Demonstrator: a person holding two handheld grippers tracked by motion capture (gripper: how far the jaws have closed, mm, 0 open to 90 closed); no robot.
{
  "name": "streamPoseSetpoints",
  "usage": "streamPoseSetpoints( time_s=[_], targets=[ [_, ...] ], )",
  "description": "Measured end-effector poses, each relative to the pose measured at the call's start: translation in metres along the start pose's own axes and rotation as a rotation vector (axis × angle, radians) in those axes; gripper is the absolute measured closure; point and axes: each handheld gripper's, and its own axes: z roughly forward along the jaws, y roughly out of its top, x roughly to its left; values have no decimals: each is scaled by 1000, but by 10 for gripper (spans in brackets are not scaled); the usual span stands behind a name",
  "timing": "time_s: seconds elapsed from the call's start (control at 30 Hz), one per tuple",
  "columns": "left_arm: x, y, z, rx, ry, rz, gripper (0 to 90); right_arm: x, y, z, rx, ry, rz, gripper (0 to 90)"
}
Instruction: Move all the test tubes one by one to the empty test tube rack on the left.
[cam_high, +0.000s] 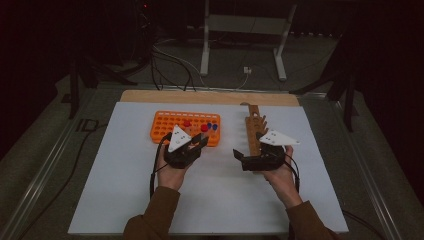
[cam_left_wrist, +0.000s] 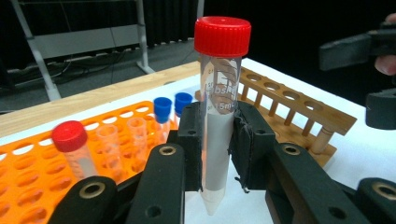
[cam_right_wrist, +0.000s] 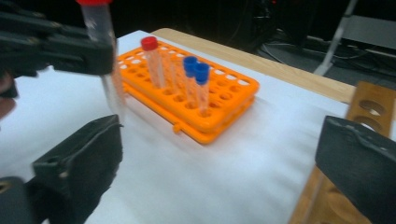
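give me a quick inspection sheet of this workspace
surface: white sheet on a wooden table
job's things: red-capped tube upright in the left gripper; orange rack holds red- and blue-capped tubes; wooden rack at right
clutter: nothing seen
grippers: left shut on the tube; right gripper open, nothing between its jaws
cables: one trails from each gripper; more on the floor behind
surroundings: dark room, white stand beyond the table

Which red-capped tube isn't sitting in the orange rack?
The red-capped tube clamped upright in the left gripper. The other red-capped tube stands in the orange rack.
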Motion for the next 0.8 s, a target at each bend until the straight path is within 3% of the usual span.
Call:
streamPoseSetpoints(
  time_s=[0.8],
  targets=[
    [38,10,-2,-37,115,-10,749,-20,-25,-21,4,-61,22,1]
  ],
)
